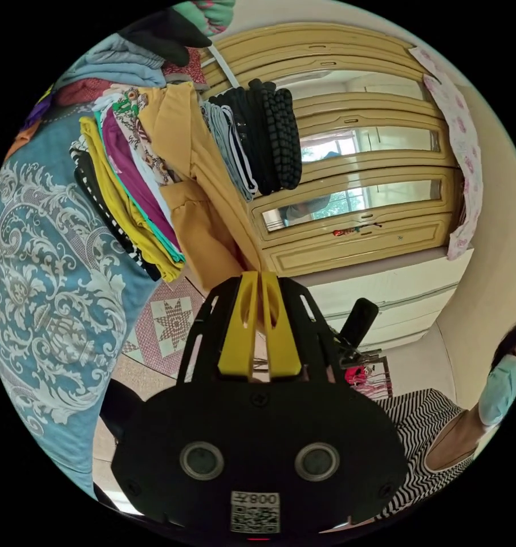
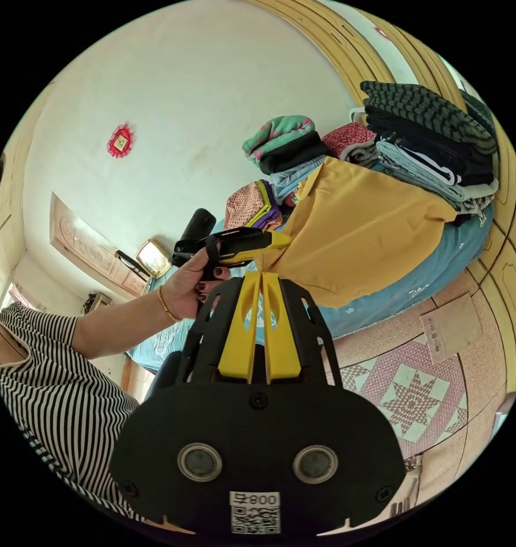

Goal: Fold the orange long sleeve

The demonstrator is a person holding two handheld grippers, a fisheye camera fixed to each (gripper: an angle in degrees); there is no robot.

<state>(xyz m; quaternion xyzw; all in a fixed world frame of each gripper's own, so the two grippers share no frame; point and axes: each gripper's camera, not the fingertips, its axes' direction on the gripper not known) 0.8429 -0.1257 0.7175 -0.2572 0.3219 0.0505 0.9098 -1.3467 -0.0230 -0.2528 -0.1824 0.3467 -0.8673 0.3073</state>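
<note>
The orange long sleeve [image 2: 354, 239] is hanging in the air above a bed covered in a blue patterned bedspread [image 2: 417, 285], stretched between two hand-held grippers.

In the right gripper view, the left gripper [image 2: 277, 240] is coming in from the side, held by a hand [image 2: 189, 285] wearing a thin bracelet. Its yellow jaws are pinching one edge of the garment, which is fanning out from there toward stacks of folded clothes [image 2: 434, 137] piled on the bed. The right gripper [image 2: 261, 276] is showing its own yellow jaws pressed close together; the cloth seems to be caught between their tips, though the contact is hard to make out. A tiled floor [image 2: 417, 393] with a star pattern and a paper envelope [image 2: 451, 327] are lying beyond the bed.

In the left gripper view, the left gripper [image 1: 259, 274] is clenching the lower end of the garment [image 1: 206, 188], which is rising past a stack of colourful folded clothes [image 1: 126, 182] and a dark stack [image 1: 263, 137]. A yellow wardrobe [image 1: 360, 171] with mirrored doors is standing behind, and a person in a striped top [image 1: 423, 433] is sitting at the edge.
</note>
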